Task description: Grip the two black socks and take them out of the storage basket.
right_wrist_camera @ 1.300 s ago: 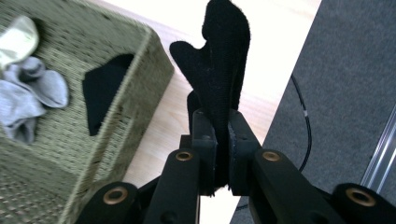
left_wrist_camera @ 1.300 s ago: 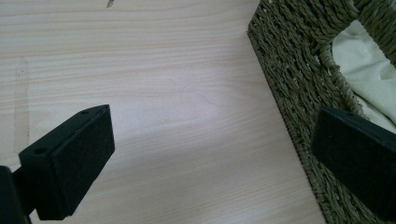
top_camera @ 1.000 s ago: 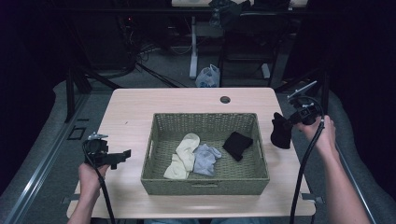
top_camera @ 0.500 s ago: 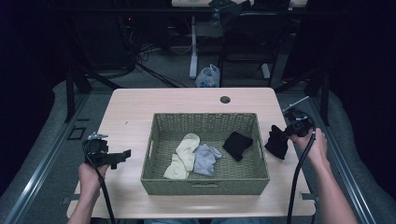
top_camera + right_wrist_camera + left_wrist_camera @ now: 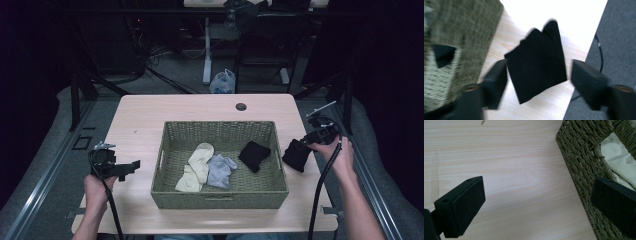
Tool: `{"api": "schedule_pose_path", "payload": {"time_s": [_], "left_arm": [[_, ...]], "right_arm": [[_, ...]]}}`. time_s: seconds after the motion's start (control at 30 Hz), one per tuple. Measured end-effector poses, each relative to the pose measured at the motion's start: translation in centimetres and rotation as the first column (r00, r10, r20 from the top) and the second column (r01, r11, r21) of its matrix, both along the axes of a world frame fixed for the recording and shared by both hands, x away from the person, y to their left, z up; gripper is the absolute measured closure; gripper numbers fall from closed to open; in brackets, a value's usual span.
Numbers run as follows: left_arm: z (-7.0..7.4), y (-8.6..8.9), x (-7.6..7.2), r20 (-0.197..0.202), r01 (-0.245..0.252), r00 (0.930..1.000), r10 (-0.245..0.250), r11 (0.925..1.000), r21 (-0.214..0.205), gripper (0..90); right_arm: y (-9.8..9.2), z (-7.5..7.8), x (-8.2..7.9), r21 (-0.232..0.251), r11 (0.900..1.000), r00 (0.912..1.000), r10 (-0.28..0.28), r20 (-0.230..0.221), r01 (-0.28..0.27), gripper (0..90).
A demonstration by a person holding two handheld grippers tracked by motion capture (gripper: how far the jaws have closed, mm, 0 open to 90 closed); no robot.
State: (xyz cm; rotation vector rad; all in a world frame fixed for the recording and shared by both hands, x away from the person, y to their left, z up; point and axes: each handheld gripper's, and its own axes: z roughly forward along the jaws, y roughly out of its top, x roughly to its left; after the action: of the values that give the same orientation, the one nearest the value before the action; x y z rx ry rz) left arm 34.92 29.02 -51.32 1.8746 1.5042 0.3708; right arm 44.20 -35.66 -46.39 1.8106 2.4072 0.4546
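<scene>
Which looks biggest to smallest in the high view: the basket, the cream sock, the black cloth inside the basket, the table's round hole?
1. Basket
2. Cream sock
3. Black cloth inside the basket
4. Table's round hole, which lies farther from the camera but is clearly smallest.

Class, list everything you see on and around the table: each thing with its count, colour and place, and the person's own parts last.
Table: one, light wood, centre.
Basket: one, green woven, mid-table.
Cream socks: two, cream, overlapping, basket's left part.
Grey sock: one, pale grey, beside the cream ones.
Black sock: one, black, basket's right part.
Second black sock: one, black, outside the basket's right wall.
Plastic bag: one, whitish, floor beyond the table.
Left gripper: one, black, jaws open, left of the basket.
Right gripper: one, black, jaws open around the second black sock.
</scene>
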Motion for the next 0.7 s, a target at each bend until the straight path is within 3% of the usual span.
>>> {"api": "schedule_pose_path", "payload": {"time_s": [0.13,0.33,0.7], "left_arm": [[0.0,0.0,0.0,0.0,-0.001,1.0,0.001,1.0,0.0,0.1],[0.0,0.0,0.0,-0.001,0.001,1.0,-0.001,1.0,-0.001,0.0],[0.1,0.0,0.0,-0.001,0.001,1.0,-0.001,1.0,-0.003,0.0]], "right_arm": [[0.4,2.7,-0.7,0.004,0.9995,0.9983,0.03,0.051,-0.03,14.1],[1.8,5.8,-1.4,-0.007,0.9964,0.9907,0.085,0.107,-0.084,6.9],[7.0,10.0,-2.0,-0.034,0.9772,0.9592,0.212,0.187,-0.21,0.0]]}}
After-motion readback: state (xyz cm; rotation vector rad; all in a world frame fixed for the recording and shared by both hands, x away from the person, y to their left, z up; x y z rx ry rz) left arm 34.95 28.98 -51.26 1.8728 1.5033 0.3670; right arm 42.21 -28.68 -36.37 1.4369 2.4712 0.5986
